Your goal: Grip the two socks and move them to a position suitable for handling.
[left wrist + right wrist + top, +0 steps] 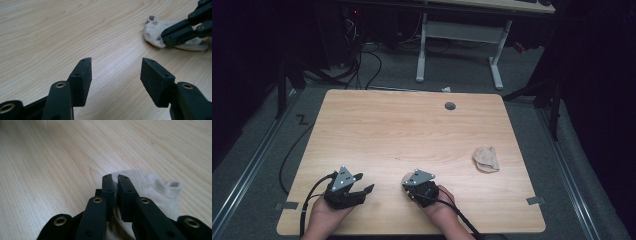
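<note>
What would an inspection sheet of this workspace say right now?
Surface: wooden table, bare wood, grey grommet near the far edge.
Job's things: pinched sock, cream, lying at the right gripper; second sock, crumpled, lying apart toward the table's right edge.
Clutter: nothing seen on the table.
Grippers: left gripper has its jaws wide open and empty, low over the wood; right gripper has its jaws nearly together with sock fabric between the pads.
Cables: a black cable trails from each gripper; floor cables lie beyond the table.
Surroundings: white-legged desk, grey floor, dark room.
</note>
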A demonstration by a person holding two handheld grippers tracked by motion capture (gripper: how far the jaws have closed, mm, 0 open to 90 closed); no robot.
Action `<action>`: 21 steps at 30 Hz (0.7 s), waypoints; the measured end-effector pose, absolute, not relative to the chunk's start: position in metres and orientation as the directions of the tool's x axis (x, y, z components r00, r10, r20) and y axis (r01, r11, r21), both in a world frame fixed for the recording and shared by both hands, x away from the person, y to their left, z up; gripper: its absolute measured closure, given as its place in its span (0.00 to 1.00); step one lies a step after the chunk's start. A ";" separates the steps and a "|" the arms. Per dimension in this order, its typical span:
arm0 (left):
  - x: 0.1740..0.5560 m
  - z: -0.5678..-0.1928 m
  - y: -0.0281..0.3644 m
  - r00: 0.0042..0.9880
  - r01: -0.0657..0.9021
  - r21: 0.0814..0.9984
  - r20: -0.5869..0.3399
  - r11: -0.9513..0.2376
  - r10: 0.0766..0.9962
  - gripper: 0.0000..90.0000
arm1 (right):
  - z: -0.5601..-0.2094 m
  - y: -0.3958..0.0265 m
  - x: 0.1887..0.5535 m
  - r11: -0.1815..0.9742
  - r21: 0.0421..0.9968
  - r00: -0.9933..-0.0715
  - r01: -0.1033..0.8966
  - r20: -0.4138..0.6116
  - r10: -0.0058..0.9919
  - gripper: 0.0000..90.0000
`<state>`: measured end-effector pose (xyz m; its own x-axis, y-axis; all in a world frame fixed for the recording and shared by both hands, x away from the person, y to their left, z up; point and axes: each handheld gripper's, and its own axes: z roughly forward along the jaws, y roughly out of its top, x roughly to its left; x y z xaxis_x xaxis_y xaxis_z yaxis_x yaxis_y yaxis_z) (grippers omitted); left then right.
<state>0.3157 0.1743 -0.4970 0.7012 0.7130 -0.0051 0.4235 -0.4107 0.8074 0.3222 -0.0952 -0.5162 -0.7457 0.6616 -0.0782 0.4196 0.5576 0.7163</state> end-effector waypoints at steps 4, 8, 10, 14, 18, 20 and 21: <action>0.316 -0.497 0.173 0.701 0.425 0.807 -0.006 -0.410 0.713 0.48 | -0.506 -0.104 0.321 0.499 0.759 -0.733 0.419 -0.042 0.679 0.95; 0.317 -0.498 0.171 0.705 0.425 0.804 -0.006 -0.415 0.709 0.48 | -0.497 -0.117 0.321 0.450 0.788 -0.714 0.421 -0.018 0.699 0.95; 0.317 -0.499 0.170 0.707 0.424 0.802 -0.003 -0.421 0.708 0.48 | -0.493 -0.126 0.322 0.419 0.801 -0.700 0.428 0.001 0.714 0.95; 0.317 -0.499 0.169 0.709 0.424 0.801 -0.003 -0.423 0.705 0.48 | -0.490 -0.143 0.325 0.374 0.813 -0.665 0.447 0.023 0.747 0.95; 0.317 -0.499 0.169 0.708 0.427 0.801 -0.006 -0.420 0.706 0.47 | -0.491 -0.159 0.327 0.344 0.817 -0.634 0.462 0.033 0.773 0.94; 0.317 -0.499 0.169 0.708 0.428 0.800 -0.007 -0.421 0.706 0.47 | -0.491 -0.167 0.328 0.327 0.818 -0.616 0.474 0.043 0.786 0.94; 0.317 -0.499 0.169 0.708 0.429 0.799 -0.007 -0.422 0.706 0.47 | -0.491 -0.170 0.329 0.319 0.817 -0.610 0.480 0.050 0.791 0.94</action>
